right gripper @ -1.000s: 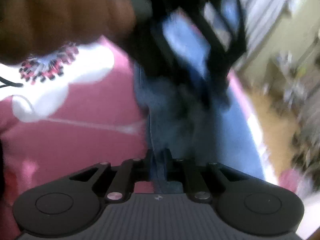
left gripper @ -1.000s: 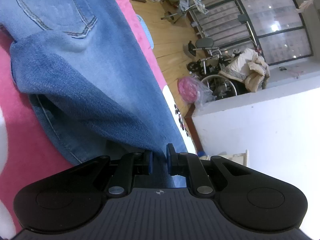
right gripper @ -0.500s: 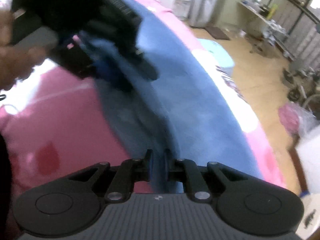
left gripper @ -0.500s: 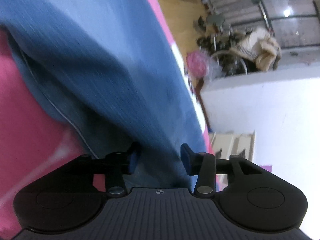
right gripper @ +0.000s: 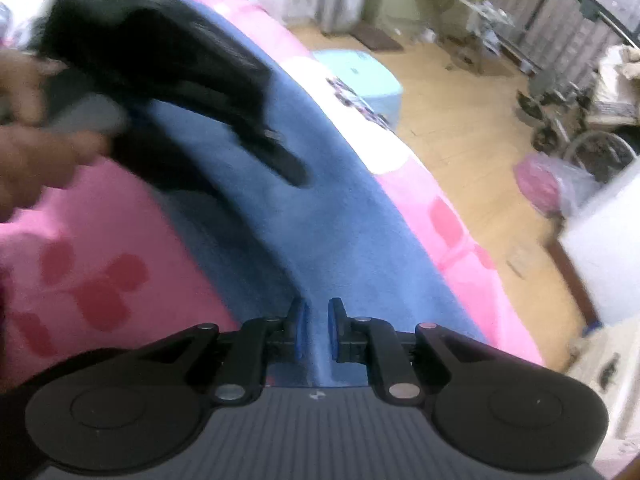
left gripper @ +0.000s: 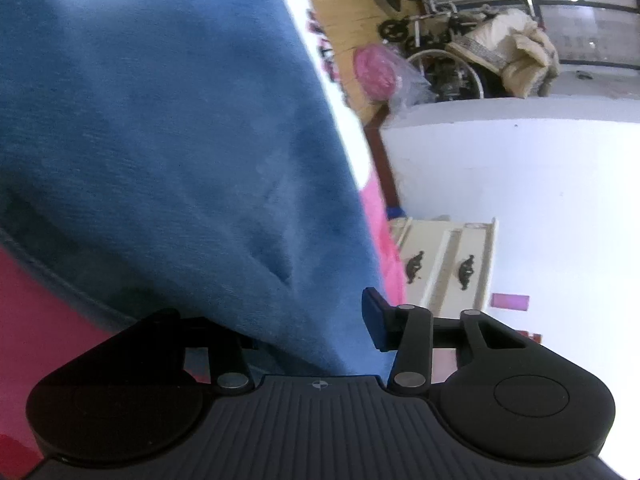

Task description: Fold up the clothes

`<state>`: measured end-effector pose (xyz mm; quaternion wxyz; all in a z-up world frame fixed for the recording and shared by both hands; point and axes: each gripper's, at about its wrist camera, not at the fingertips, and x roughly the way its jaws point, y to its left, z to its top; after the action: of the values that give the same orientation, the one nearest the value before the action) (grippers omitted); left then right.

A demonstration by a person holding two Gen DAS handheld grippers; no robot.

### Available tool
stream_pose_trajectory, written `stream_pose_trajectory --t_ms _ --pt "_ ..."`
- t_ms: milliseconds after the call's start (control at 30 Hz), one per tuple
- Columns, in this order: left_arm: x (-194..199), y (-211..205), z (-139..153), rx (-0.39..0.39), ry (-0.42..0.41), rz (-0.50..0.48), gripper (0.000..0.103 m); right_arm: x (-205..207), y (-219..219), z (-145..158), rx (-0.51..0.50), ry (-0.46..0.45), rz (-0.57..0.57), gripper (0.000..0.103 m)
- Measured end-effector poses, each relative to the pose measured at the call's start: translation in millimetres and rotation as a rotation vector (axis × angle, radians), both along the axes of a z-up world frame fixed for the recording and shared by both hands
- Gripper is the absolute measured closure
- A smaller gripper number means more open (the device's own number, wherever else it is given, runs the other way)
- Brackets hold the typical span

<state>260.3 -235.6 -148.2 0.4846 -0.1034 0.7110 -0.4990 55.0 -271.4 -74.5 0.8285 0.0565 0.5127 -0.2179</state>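
Observation:
Blue jeans (left gripper: pixel 160 140) lie spread along a pink bedcover (left gripper: pixel 24 320) and fill most of the left wrist view. My left gripper (left gripper: pixel 312 328) has its jaws apart and closing. Denim lies loosely between them and covers the left finger, while the right pad (left gripper: pixel 372 320) stands clear of the cloth. My right gripper (right gripper: pixel 316 332) is shut on a raised fold of the jeans (right gripper: pixel 320 220). In the right wrist view the left gripper (right gripper: pixel 160 80) hovers blurred over the denim at upper left, held by a hand (right gripper: pixel 36 152).
The bed edge runs diagonally beside a wooden floor (right gripper: pixel 460 100). A light blue stool (right gripper: pixel 360 76), a pink bag (left gripper: pixel 376 72) and a wheelchair (left gripper: pixel 448 60) stand on the floor. A white wall (left gripper: pixel 520 180) and a cream drawer unit (left gripper: pixel 448 264) are close on the right.
The left gripper's jaws, shut on denim a second ago, have come apart. It has slid along the jeans toward the bed edge. The right gripper kept its grip while swinging around.

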Motion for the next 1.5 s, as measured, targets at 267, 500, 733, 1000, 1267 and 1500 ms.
stream_pose_trajectory --t_ms 267,500,733,1000,1267,1500 --pt "5.3 19.5 -3.5 -0.019 0.076 0.084 0.068 -4.7 9.0 -8.1 0.088 -0.051 0.031 0.089" --pt "6.9 24.8 -7.1 -0.059 0.226 0.205 0.069 -24.1 36.1 44.7 -0.013 -0.196 0.129 0.089" --pt "1.4 15.3 -2.1 -0.039 0.209 0.187 0.062 -20.1 34.0 -3.2 -0.096 0.035 0.117 0.082" --pt "0.2 12.3 -1.2 -0.074 0.218 0.187 0.062 -72.2 -7.4 -23.6 0.209 0.136 -0.057 0.081" --pt "0.4 15.7 -5.0 -0.064 0.220 0.167 0.062 -96.3 -27.4 -10.9 0.121 0.154 -0.142 0.083" --pt "-2.6 22.4 -2.8 -0.037 0.086 0.048 0.061 -153.0 -22.2 6.6 0.195 0.281 -0.278 0.075"
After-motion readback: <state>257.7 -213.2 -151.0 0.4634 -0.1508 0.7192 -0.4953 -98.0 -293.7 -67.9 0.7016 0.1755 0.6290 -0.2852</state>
